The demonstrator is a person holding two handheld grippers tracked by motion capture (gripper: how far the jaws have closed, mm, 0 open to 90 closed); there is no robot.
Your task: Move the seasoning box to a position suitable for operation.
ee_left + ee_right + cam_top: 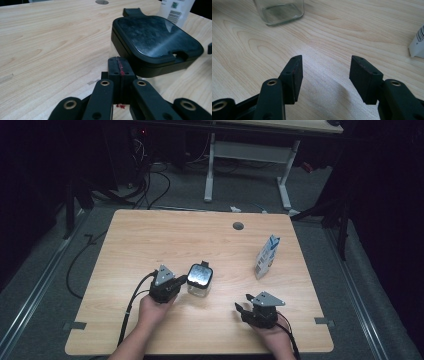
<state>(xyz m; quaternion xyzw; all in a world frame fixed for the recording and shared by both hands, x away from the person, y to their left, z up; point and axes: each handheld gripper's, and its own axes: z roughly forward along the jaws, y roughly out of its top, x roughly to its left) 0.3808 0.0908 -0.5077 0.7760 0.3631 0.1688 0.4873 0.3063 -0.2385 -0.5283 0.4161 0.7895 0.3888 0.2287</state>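
Glass under a black snap lid, the square jar (199, 280) stands near the table's (150, 240) front edge, likely rigid, slippery and breakable, best gripped across its walls; the left gripper (181, 280) is clenched empty beside it, the right gripper (241, 303) released, well apart.

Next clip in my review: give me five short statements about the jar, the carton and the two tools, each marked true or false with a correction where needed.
1. The left tool has its jaws pressed together. True.
2. The right tool is clamped on the carton. False: its jaws stand apart with nothing between them, and the carton stands farther back on the table.
3. The glass jar carries a black lid. True.
4. The carton lies flat on its side. False: it stands upright.
5. The jar sits between the two tools in the high view, nearer the left one. True.
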